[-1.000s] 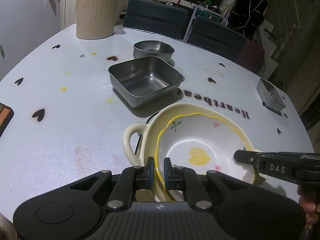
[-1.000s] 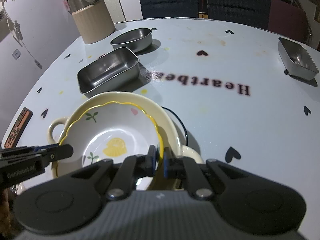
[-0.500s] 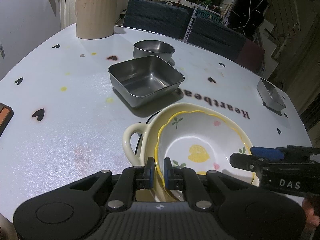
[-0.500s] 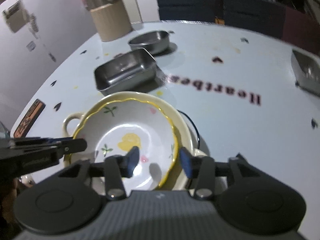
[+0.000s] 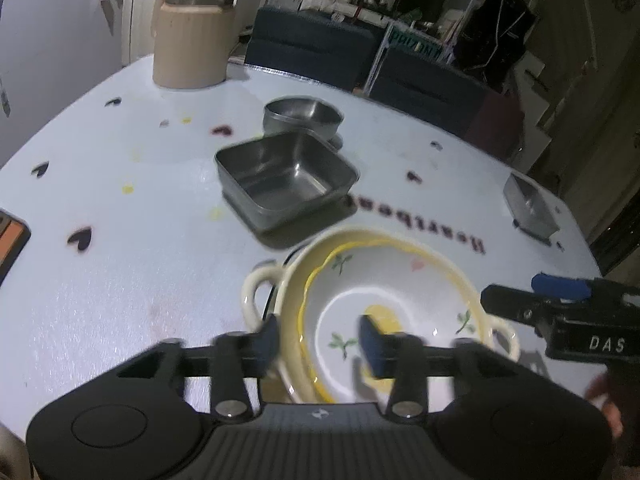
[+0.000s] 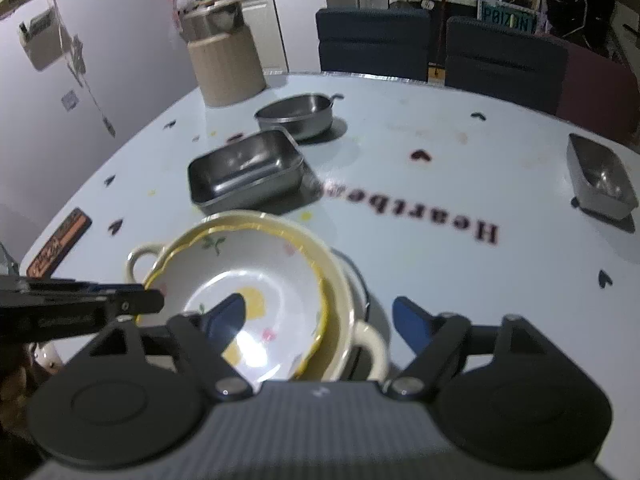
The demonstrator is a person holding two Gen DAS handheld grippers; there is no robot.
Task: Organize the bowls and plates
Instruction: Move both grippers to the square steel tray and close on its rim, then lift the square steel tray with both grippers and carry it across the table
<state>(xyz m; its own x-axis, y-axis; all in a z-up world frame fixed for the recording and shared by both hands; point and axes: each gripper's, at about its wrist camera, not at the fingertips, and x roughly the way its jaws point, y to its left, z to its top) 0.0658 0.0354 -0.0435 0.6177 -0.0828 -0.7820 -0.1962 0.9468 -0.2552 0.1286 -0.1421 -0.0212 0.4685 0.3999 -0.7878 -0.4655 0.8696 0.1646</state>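
Here, a white bowl (image 5: pixel 384 304) with a wavy yellow rim sits nested in a cream two-handled bowl (image 5: pixel 256 292) near the front edge of the white surface (image 5: pixel 140 240). The left gripper (image 5: pixel 318 342) straddles the nested rims on one side, its jaws opening, pads clear of the rims. The right gripper (image 6: pixel 320 320) straddles the opposite side, jaws opening wide and touching nothing. Just behind sits a square steel pan (image 5: pixel 286 182), and behind that a round steel bowl (image 5: pixel 302 116). A small steel tray (image 6: pixel 602 178) rests near the right edge, well apart. Bare surface lies open between the tray and the bowls. A beige jug (image 5: pixel 194 36) stands at the far left edge.
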